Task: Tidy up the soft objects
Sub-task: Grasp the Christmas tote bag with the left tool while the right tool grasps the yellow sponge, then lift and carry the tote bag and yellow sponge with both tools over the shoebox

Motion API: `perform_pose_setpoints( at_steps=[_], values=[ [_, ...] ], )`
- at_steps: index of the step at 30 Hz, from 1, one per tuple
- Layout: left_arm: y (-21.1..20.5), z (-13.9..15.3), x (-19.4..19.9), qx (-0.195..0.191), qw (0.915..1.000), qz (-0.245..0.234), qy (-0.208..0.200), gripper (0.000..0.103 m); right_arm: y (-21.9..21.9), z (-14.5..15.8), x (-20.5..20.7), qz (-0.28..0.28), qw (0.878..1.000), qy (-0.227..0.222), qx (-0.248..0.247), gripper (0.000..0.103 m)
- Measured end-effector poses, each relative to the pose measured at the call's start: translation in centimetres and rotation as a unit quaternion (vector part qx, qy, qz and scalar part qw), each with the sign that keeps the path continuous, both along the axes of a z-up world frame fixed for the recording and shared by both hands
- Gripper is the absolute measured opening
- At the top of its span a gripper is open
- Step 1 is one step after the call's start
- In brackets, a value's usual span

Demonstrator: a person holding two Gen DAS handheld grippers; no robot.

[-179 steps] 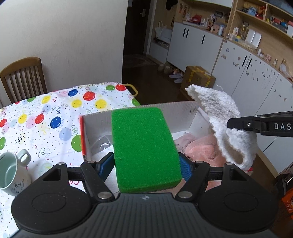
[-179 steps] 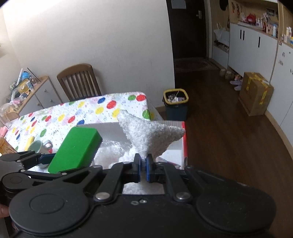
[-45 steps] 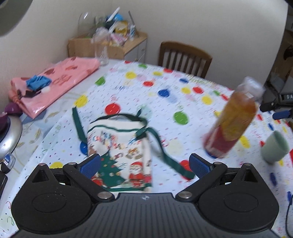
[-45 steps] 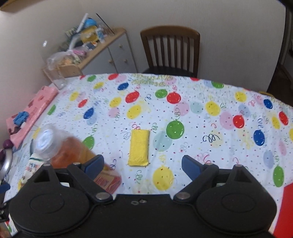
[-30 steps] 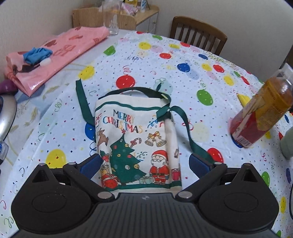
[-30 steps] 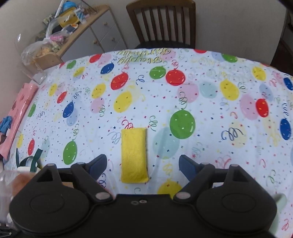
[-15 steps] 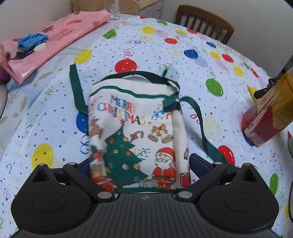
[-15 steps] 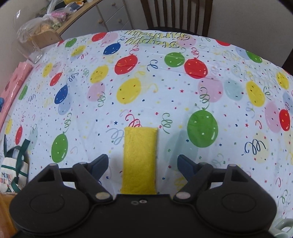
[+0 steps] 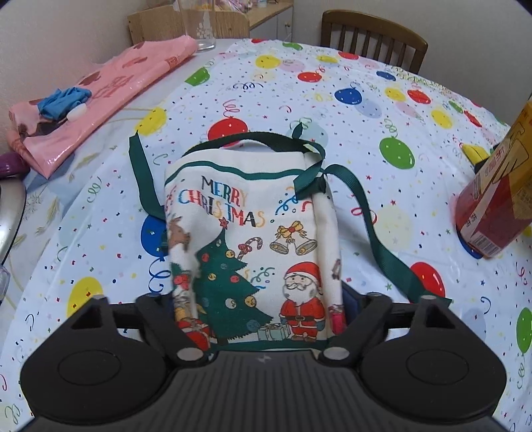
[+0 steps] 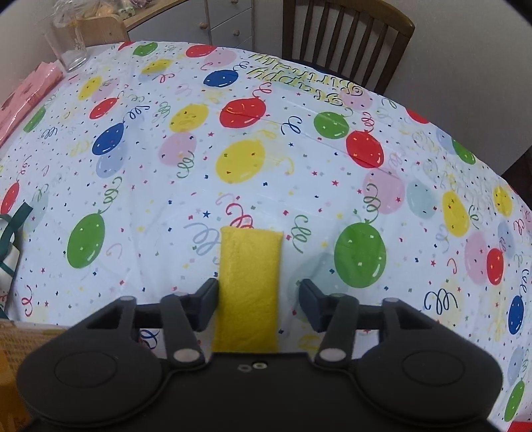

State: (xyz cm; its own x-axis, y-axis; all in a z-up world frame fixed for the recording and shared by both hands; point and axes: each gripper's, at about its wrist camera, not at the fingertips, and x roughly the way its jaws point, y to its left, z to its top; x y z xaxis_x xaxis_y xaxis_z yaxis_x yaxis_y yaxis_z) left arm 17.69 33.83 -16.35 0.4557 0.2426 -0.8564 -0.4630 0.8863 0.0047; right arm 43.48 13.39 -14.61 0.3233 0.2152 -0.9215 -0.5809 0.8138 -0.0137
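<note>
A white "Merry Christmas" cloth bag (image 9: 252, 216) with green straps lies flat on the balloon-print tablecloth (image 9: 365, 109). My left gripper (image 9: 259, 305) straddles its near end; the jaws are closing, the pads touch both sides, and the bag's left edge is bunching. In the right wrist view a yellow sponge cloth (image 10: 249, 272) lies between the fingers of my right gripper (image 10: 257, 299). Those jaws are closing too: the left pad meets the cloth's edge, while the right pad stands a little off it.
A tea bottle (image 9: 495, 199) stands right of the bag. A pink plastic bag (image 9: 99, 86) with a blue cloth lies at the far left. A glass (image 10: 66, 43) is at the back left. A wooden chair (image 10: 345, 30) is behind the table.
Both grippers have come down onto their objects and their jaws have narrowed. The left pads now reach the bag's sides. The right gripper has squared up over the yellow cloth.
</note>
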Motion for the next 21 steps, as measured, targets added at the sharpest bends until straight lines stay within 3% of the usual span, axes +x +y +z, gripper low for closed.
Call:
perform_pose_setpoints(
  at_steps=[1, 11, 17, 21],
  values=[
    [0.0, 0.1, 0.0, 0.001, 1.0, 0.001, -0.002, 0.077, 0.0, 0.1, 0.0, -0.001, 1.0, -0.002, 0.0, 0.036],
    [0.3, 1.3, -0.4, -0.006, 0.9991, 0.015, -0.04, 0.036, -2.0, 1.2, -1.2, -0.03, 0.999, -0.019, 0.02, 0.036],
    [0.4, 1.9, -0.8, -0.014, 0.9977, 0.017, -0.063, 0.021, -4.1, 4.0, -2.7, -0.043, 0.997, -0.036, 0.043, 0.036],
    [0.4, 2.5, -1.2, -0.019, 0.9967, 0.017, -0.077, 0.019, -5.8, 6.0, -4.4, -0.05, 0.996, -0.041, 0.065, 0.036]
  ],
)
